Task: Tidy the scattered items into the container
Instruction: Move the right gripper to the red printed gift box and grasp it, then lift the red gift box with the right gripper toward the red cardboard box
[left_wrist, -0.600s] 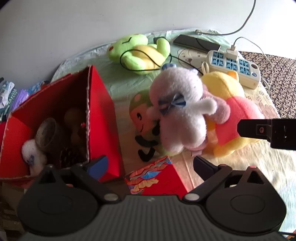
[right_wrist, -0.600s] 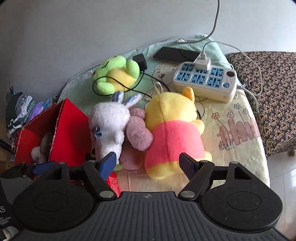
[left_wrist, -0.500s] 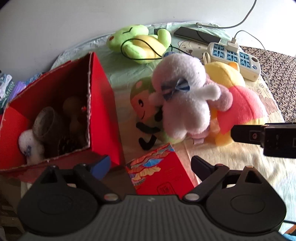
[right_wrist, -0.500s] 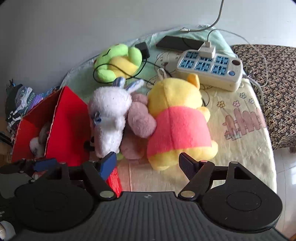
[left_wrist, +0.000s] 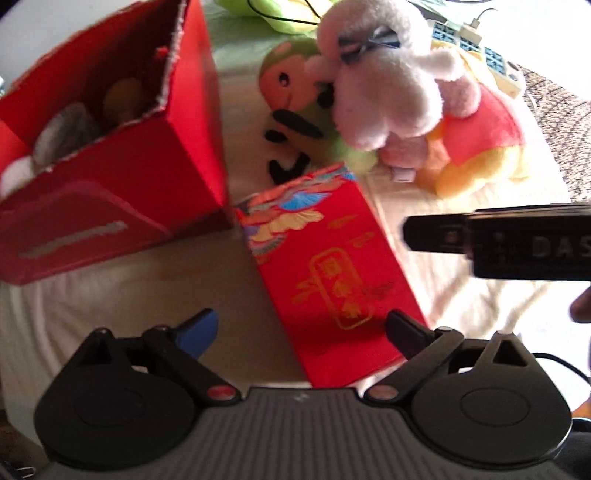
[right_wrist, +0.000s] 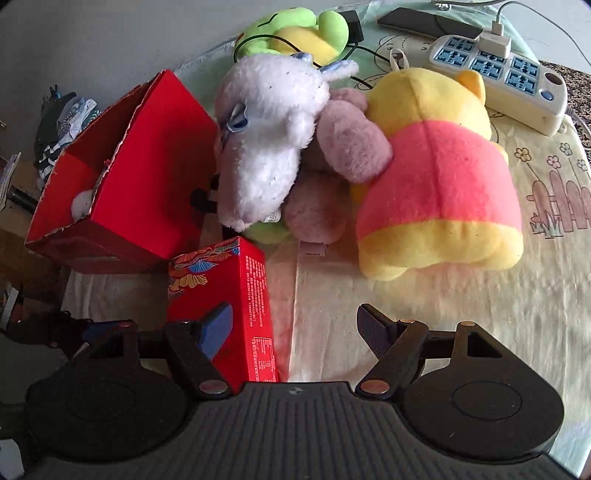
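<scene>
Beside red container (left_wrist: 110, 192), small red box (left_wrist: 332, 266) between left tongs (left_wrist: 301, 328), spread wide, gripping nothing

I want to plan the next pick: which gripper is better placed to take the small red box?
Left, probably. The left gripper hangs open over the small red box, which lies between its fingers. The right gripper has it off to one side.

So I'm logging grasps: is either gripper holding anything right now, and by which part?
Nothing is held. The left gripper is open over the small red box; the right gripper is open and empty.
</scene>
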